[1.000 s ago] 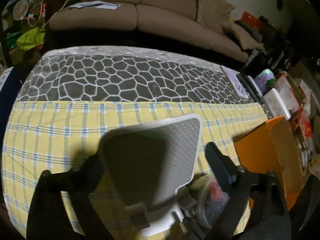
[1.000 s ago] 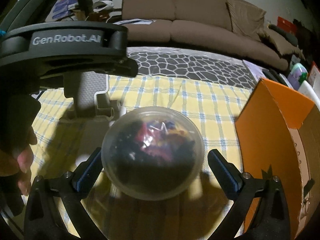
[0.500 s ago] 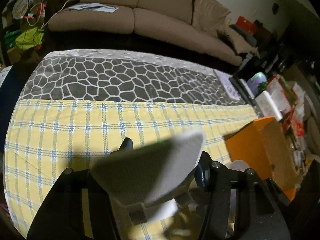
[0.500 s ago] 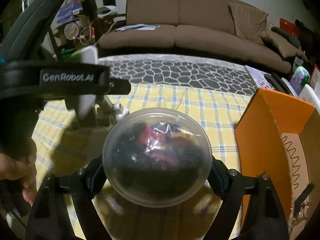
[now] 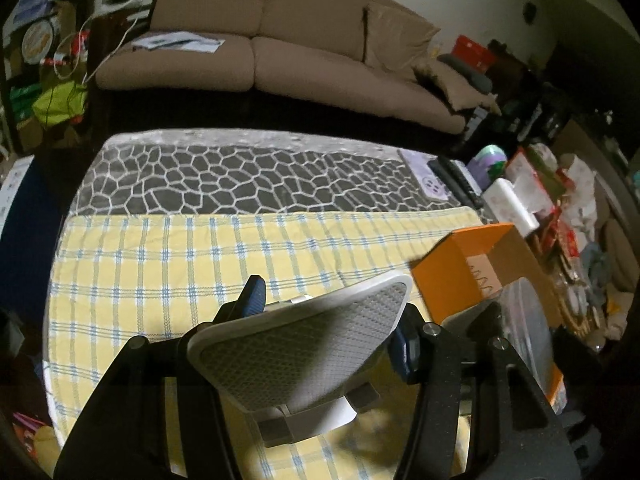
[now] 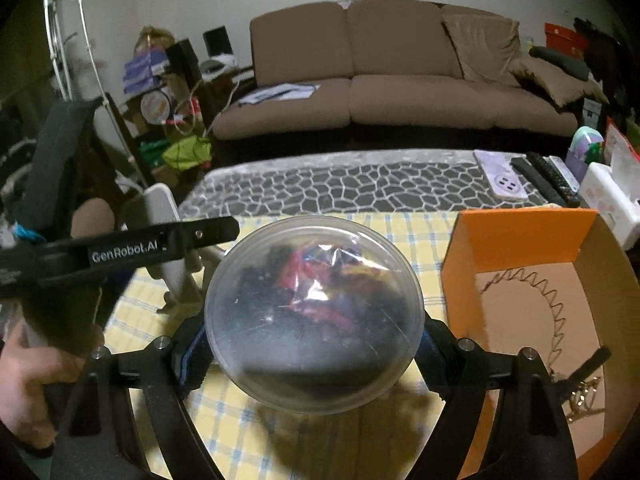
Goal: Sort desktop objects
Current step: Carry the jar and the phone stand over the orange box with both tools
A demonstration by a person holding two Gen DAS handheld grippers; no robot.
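My left gripper (image 5: 328, 316) is shut on a white phone stand (image 5: 304, 344) with a grey textured plate, held above the yellow checked cloth (image 5: 180, 264). My right gripper (image 6: 312, 340) is shut on a clear round plastic container (image 6: 314, 312) holding dark and red small items, lifted above the cloth (image 6: 424, 292). The stand (image 6: 162, 220) and the left gripper also show at the left of the right wrist view. An open orange cardboard box (image 6: 520, 236) stands just right of the container; it also shows in the left wrist view (image 5: 476, 252).
A grey honeycomb-pattern mat (image 5: 240, 176) covers the far half of the table. Remotes (image 6: 548, 176), a purple device (image 6: 504, 178) and a white tissue box (image 6: 612, 200) lie at the far right. A brown sofa (image 6: 400, 92) stands behind. The box holds a coiled cord and keys (image 6: 576, 384).
Both grippers closed on their objects and lifted them: the left on the phone stand, the right on the clear container. Both views rose above the cloth.
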